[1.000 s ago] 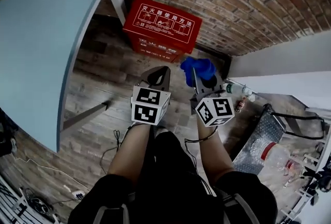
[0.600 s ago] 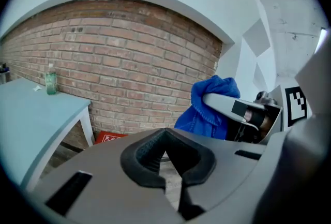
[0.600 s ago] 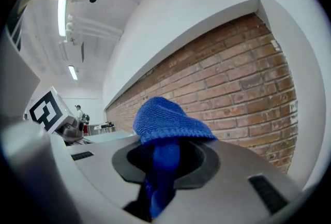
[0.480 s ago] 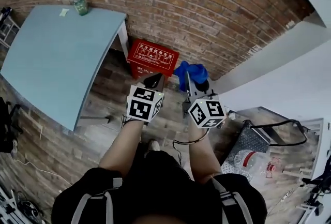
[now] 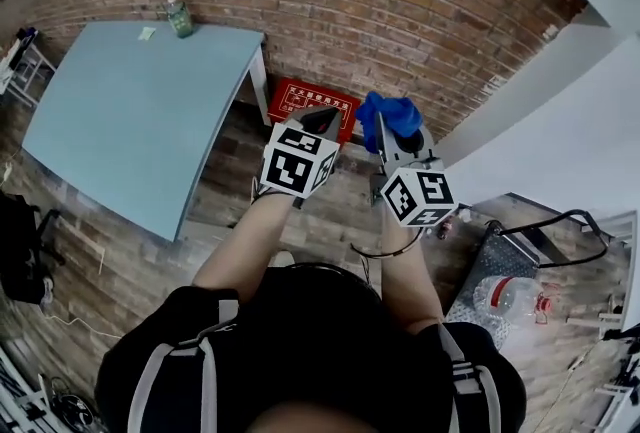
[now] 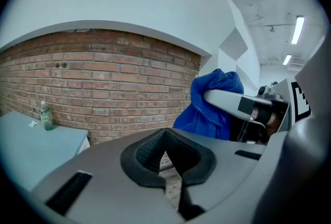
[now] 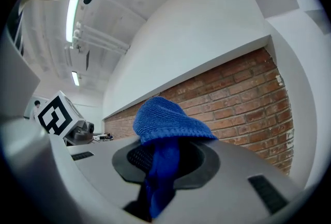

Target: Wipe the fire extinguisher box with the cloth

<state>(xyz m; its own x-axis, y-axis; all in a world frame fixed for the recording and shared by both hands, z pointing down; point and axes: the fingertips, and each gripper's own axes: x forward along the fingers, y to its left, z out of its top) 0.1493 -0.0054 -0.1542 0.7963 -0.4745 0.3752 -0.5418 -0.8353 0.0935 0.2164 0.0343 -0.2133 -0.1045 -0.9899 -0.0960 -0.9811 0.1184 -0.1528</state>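
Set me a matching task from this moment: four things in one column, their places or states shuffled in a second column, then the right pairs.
Things
1. cloth
2. fire extinguisher box
3. bottle
4. left hand-held gripper

Places or states
A. red, low down by the brick wall
B. jaws together, nothing between them
C. blue, clamped in the right hand-held gripper
D. standing at the far edge of the pale blue table

Pairs: 1-C, 2-A, 3-D, 4-B
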